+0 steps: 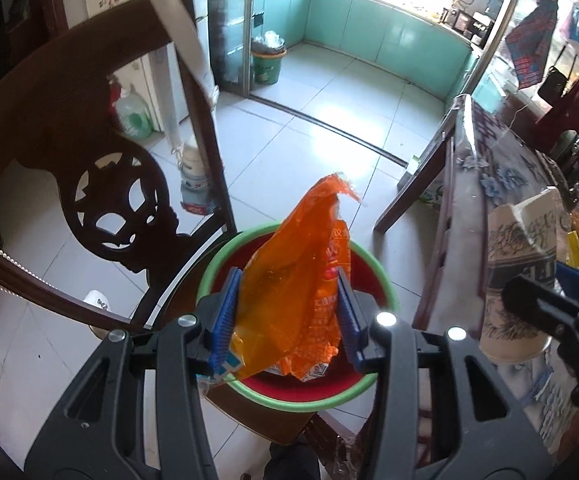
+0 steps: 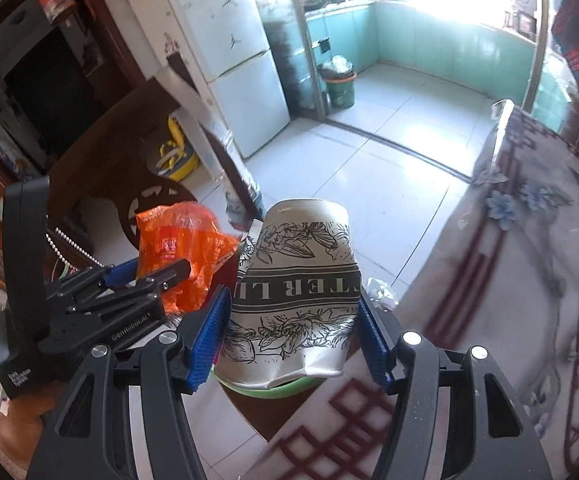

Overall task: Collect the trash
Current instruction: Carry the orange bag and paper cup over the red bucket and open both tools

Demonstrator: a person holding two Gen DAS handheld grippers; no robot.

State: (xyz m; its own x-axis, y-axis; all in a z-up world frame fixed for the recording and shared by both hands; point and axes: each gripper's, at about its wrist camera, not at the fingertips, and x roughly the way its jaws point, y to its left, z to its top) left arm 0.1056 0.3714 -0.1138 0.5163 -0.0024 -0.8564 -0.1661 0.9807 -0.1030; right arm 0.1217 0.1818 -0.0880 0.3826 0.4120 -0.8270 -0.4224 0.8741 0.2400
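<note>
Left gripper (image 1: 289, 312) has its jaws clamped on an orange snack wrapper (image 1: 289, 280); blue pads press both sides and the wrapper's long axis runs up and away from the jaws, its tip pointing forward. Directly beneath sits a small bin with a green rim (image 1: 385, 280) and red inside, on the floor between a dark carved chair (image 1: 101, 200) and the cloth-covered counter (image 1: 529, 184). The wrapper hangs over the bin's opening, so the drop looks close to lined up.

Right gripper (image 2: 289, 336) has its jaws closed on a crushed paper cup (image 2: 297, 292), printed with black flowers, held lengthwise along the fingers. In the right wrist view only a sliver of green rim shows under the cup, so it sits at the bin's near edge, not centred. Left hand is the better placed over the bin; judged next: release wrapper first, cup needs a shift toward the middle.
</note>
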